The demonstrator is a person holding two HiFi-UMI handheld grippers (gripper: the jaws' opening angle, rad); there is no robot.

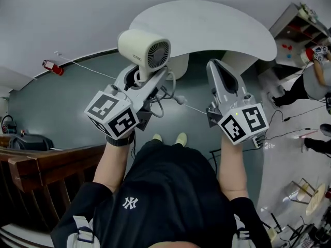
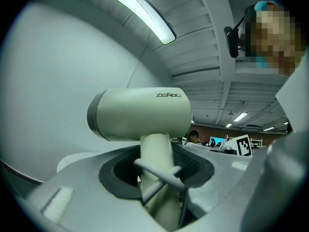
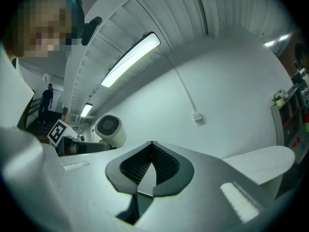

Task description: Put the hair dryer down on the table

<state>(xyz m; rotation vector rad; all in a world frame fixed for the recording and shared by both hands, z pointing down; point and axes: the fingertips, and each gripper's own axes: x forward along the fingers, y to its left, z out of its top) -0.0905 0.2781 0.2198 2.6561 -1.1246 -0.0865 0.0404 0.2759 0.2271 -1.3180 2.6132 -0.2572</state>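
1. Gripping the handle of the cream plastic hair dryer [image 1: 145,48], the left tool [image 1: 149,79] holds it at upper centre, in the air by the white rounded counter [image 1: 217,30].
2. The right tool [image 1: 216,66], right of centre, has its jaws pressed together on nothing.

Left of the left claw [image 1: 140,80] we see a small red object [image 1: 53,67] on the grey floor [image 1: 62,102], with a white cable [image 1: 85,65] running past it toward the claw. Lower left stands a wooden railing [image 1: 31,161]. Right of the right claw [image 1: 216,65] we see a shelf unit [image 1: 297,27] and a person [image 1: 316,81] beside it.
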